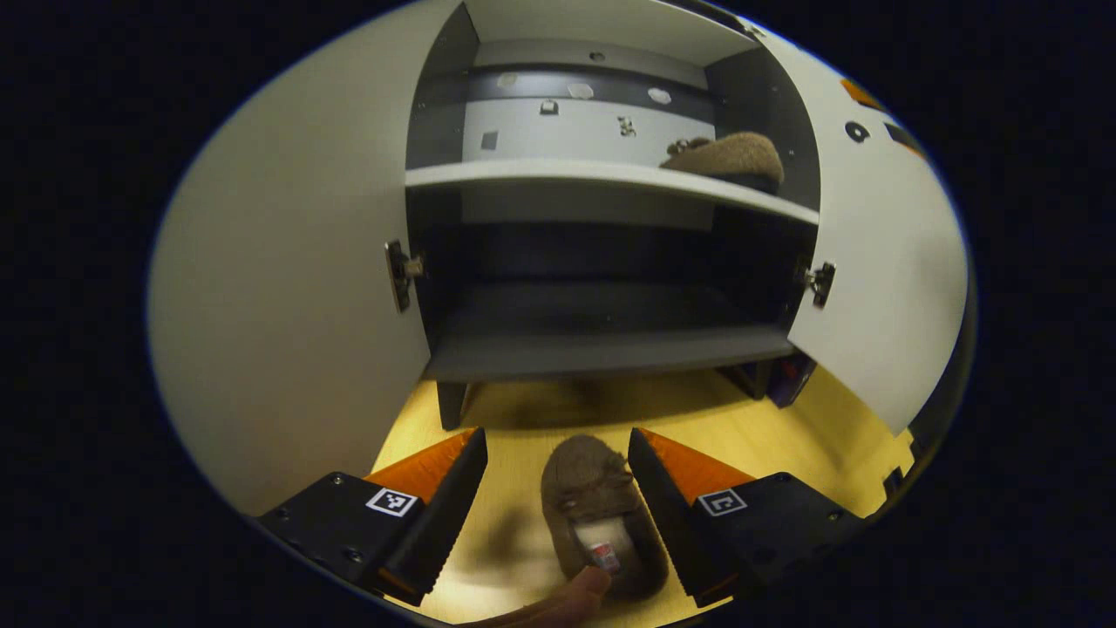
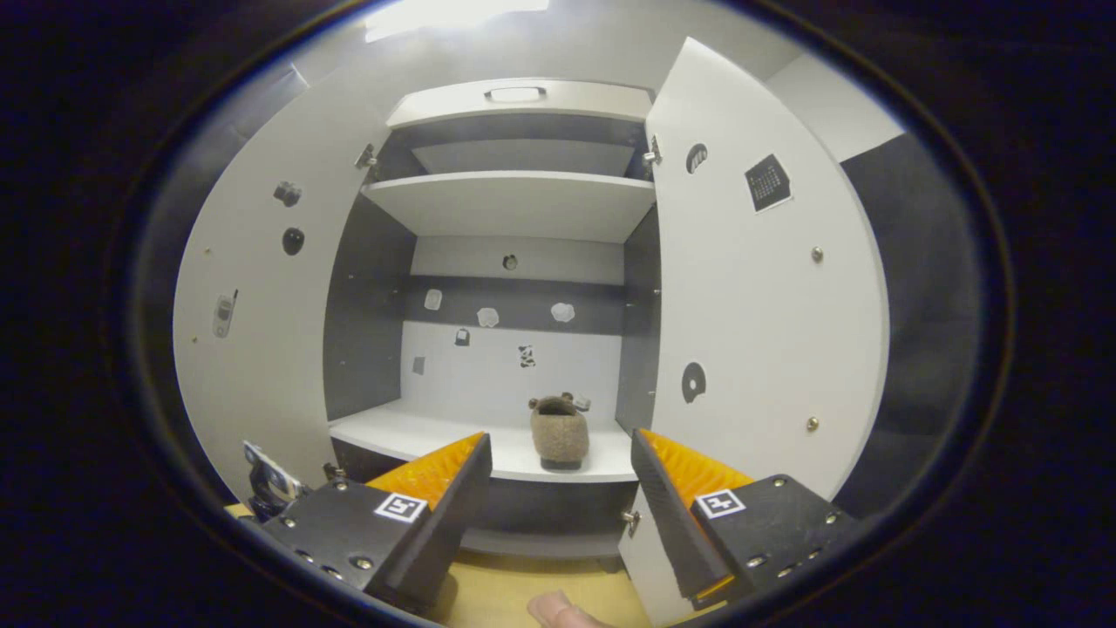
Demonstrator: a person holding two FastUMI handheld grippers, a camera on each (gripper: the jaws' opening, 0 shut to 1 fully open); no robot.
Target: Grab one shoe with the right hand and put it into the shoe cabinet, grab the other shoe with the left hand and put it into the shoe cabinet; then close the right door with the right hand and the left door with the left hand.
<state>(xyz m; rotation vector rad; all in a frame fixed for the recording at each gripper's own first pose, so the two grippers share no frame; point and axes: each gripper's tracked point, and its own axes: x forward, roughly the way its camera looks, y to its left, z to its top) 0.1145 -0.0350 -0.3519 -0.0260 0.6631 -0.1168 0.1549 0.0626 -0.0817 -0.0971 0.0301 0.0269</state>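
The right hand-held gripper (image 2: 558,488) hangs with its jaws spread wide and nothing between them, facing a white shoe cabinet (image 2: 514,205) with both doors swung open. One fuzzy brown slipper-style shoe (image 2: 559,433) sits heel-out on the white middle shelf (image 2: 410,433), toward its right side, near the right door (image 2: 758,331).

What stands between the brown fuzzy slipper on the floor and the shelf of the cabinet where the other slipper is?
Nothing visible. The brown fuzzy slipper lies on the yellow wooden floor between the open fingers of the left gripper. Both white cabinet doors stand open, and the white shelf is bare left of the second slipper.
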